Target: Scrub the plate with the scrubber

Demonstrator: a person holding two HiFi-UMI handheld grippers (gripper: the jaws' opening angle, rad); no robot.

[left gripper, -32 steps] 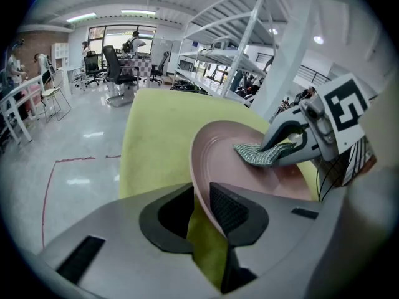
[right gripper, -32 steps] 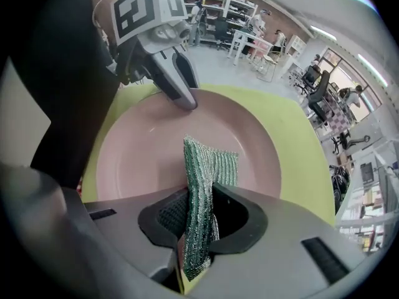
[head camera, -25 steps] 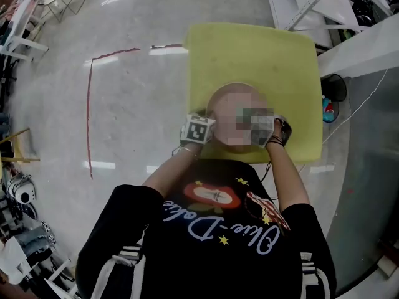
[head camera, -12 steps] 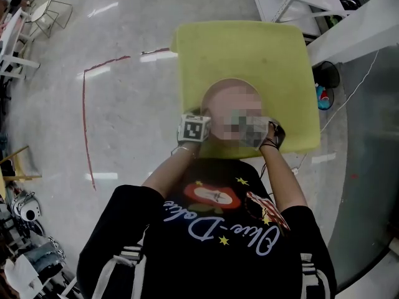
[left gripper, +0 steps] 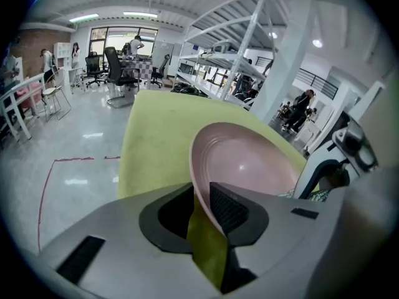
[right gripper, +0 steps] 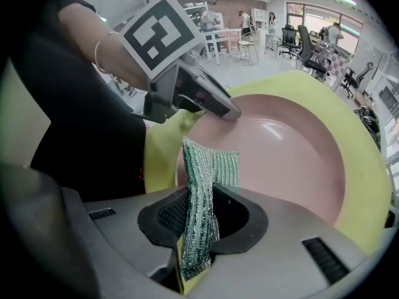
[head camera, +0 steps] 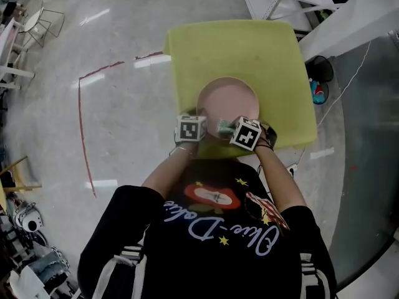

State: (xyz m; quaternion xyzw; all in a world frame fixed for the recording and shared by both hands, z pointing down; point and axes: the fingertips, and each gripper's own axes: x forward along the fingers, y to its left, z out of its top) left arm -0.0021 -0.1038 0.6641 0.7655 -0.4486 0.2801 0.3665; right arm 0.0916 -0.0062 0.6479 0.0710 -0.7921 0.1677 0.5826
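From the head view, the pink plate (head camera: pixel 227 98) sits on the yellow-green pad (head camera: pixel 237 45), in the half of the pad nearest my body. Both my claws meet at the pad's near edge. My left claw (head camera: pixel 202 128) is at the pad's near-left part, reaching onto the plate's rim. My right claw (head camera: pixel 230 128) is just beside it toward the pad's near-right, with the green scrubber (head camera: pixel 222 127) sticking out over the plate's near rim. The pad stands on a shiny pale floor (head camera: pixel 124 92)

In the left gripper view, my left claw (left gripper: pixel 202 207) is clamped on the plate's rim (left gripper: pixel 198 185): one ribbed pad presses the inner face and the other sits behind the outer face, with a strip of pad showing below the rim. The plate's bowl (left gripper: pixel 249 161) opens away from me over the pad (left gripper: pixel 156 136). My right claw's white body (left gripper: pixel 324 161) shows at the pad's right side

In the right gripper view, my right claw (right gripper: pixel 202 220) is closed on the scrubber (right gripper: pixel 209 179), a ribbed, glittery green sheet that stands upright between the pads and rises above them. Its top edge lies in front of the plate's near rim; I cannot tell whether it touches the plate (right gripper: pixel 287 154). My left claw (right gripper: pixel 227 112) pinches the plate's rim on the pad's (right gripper: pixel 365 161) left side, my bare forearm (right gripper: pixel 106 58) behind it
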